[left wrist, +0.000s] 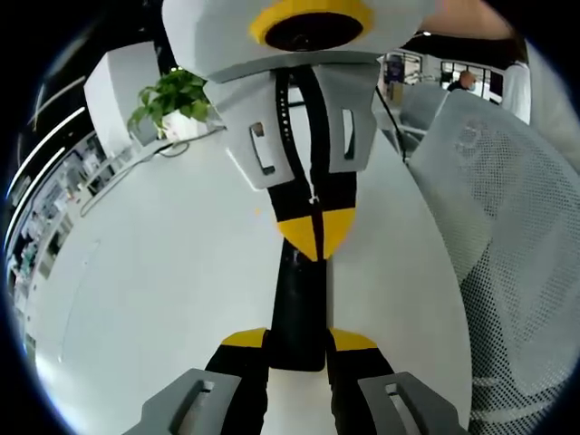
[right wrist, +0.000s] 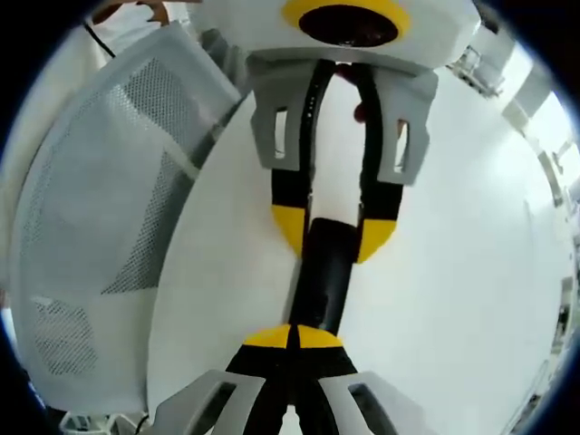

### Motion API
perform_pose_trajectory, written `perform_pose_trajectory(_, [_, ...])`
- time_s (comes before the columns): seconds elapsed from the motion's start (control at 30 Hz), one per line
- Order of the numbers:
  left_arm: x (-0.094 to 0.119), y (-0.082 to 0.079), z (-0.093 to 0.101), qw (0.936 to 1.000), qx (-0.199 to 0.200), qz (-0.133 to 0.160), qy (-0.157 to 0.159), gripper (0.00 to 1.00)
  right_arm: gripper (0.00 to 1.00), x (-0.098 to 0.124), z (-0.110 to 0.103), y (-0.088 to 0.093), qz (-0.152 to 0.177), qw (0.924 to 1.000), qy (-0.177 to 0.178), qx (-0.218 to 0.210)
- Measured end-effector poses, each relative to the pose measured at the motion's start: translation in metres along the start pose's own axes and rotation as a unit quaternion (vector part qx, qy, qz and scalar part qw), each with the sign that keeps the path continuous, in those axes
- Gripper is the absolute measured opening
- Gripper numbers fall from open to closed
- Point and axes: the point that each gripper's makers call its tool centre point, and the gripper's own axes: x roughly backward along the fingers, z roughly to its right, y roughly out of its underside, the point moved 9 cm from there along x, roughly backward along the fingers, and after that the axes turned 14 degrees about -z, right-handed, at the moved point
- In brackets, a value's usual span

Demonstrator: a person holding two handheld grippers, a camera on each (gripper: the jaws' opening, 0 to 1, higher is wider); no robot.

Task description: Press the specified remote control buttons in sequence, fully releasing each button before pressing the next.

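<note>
A slim black rectangular remote control (left wrist: 299, 308) lies flat on the white tabletop (left wrist: 163, 299), its long axis running straight from one gripper to the other, so that the two tools face each other along it. In the left gripper view, the left gripper (left wrist: 299, 349) has its yellow-tipped black jaws spread to either side of the remote's near end, apparently pinching it by the edges, though actual contact is hard to confirm. At the far end the right gripper (left wrist: 315, 237) comes in from above with its yellow tips pressed together into a single wedge, the point resting on or just over the remote's top face. The right gripper view gives the reverse: the right gripper (right wrist: 294, 337), tips meeting, sits on the near end of the remote (right wrist: 324, 272), while the left gripper (right wrist: 333, 237) brackets the far end with a jaw on each side. By this reading the left tool steadies the remote and the right one is placed to press; individual buttons cannot be made out. A white mesh office chair (left wrist: 507, 236) stands at the table's edge, and a green potted plant (left wrist: 172, 100) sits far off on the table.
</note>
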Motion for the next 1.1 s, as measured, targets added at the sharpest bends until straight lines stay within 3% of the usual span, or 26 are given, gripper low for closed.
perform_pose_trajectory(0.87, [-0.001,-0.001,0.001,1.0000,-0.004,-0.003,-0.003,0.24,0.00,-0.001,-0.003,-0.002,-0.010,0.9998,0.014,0.009])
perform_pose_trajectory(1.1, [-0.001,-0.001,0.002,1.0000,-0.007,-0.004,-0.003,0.24,0.00,0.014,0.000,0.001,0.030,0.9992,0.022,-0.015])
